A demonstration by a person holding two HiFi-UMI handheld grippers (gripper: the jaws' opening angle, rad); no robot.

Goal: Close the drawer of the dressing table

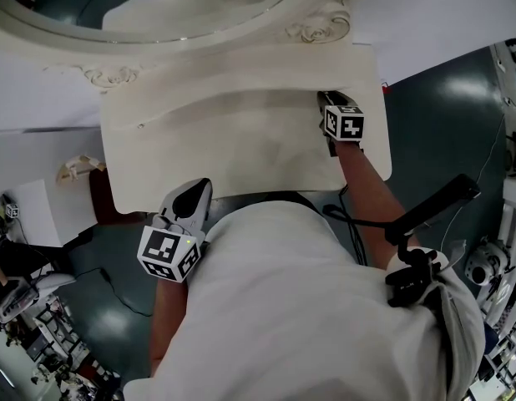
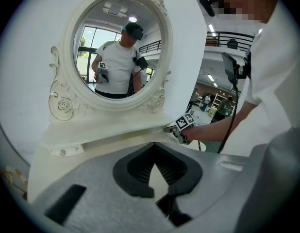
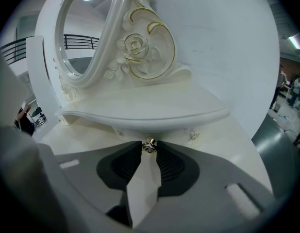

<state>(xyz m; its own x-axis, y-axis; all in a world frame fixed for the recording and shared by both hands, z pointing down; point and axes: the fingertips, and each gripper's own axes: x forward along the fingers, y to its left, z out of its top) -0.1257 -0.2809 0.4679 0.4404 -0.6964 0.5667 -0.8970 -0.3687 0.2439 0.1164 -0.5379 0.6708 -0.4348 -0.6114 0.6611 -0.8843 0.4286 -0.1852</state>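
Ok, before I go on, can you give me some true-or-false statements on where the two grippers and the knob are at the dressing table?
1. The mirror is oval with carved rose trim. True.
2. The right gripper has the small metal knob between its jaw tips. True.
3. The left gripper is gripping the mirror's frame. False: its jaws are together on nothing, and it is held back at the table front edge.
4. The knob sits on top of the shelf. False: it is under the shelf's overhanging edge.

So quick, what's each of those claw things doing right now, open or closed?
Left gripper: closed, holding nothing.
Right gripper: closed on the drawer knob.
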